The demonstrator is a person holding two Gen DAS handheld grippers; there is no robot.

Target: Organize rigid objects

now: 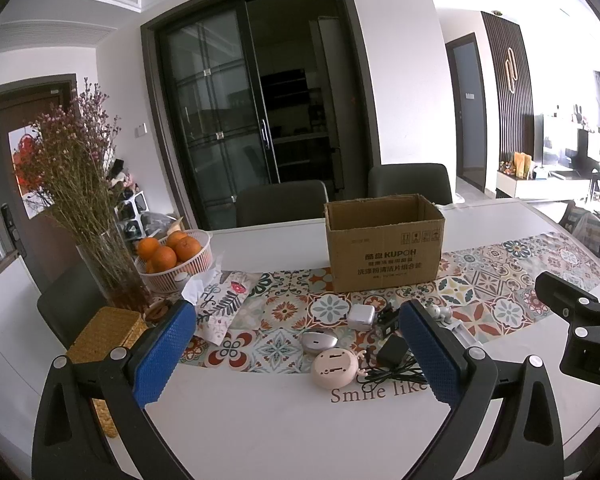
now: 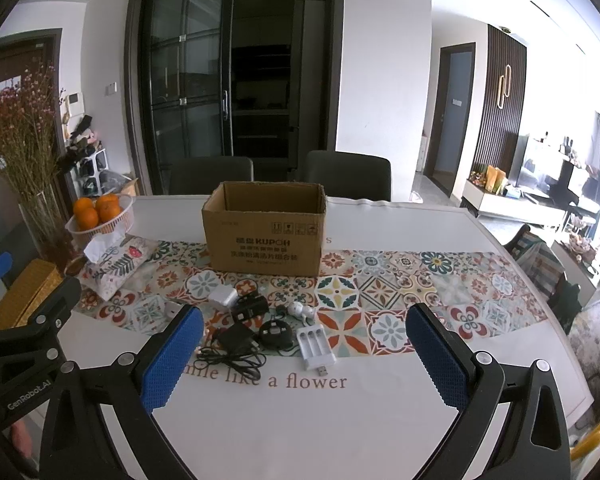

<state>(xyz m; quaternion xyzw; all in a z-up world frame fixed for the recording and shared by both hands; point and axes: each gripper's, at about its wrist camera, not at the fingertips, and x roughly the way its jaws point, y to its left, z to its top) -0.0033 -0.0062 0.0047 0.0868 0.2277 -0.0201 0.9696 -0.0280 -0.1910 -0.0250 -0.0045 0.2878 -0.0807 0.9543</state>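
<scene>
Left gripper (image 1: 296, 350): the jaws are held wide open, and nothing is held. It is held above the table (image 1: 260, 420).
Right gripper (image 2: 304, 350): the jaws are held wide open too, and nothing is gripped.
Things to tidy: a small pile is seen just ahead of both sets of jaws, on the near edge of the runner (image 2: 380, 280).
Between the left jaws: a round pink gadget (image 1: 334, 367) and a grey oval one (image 1: 319, 341) are seen, with a white plug (image 1: 361, 317) a bit farther out.
Between the right jaws: a white battery holder (image 2: 315, 345), a black adapter (image 2: 236, 338) with its cord (image 2: 232, 360), and a small white toy (image 2: 300, 309) are seen.
Box (image 2: 265, 227): it is open on top and is found past the pile, straight ahead.
Step, as judged: nothing seems to be packed yet, so a first thing is to be picked.
How to do it well: one thing should be taken at a time. The battery holder is best gripped across its short sides. The cord is best left until last, since it may be dragged along.
</scene>
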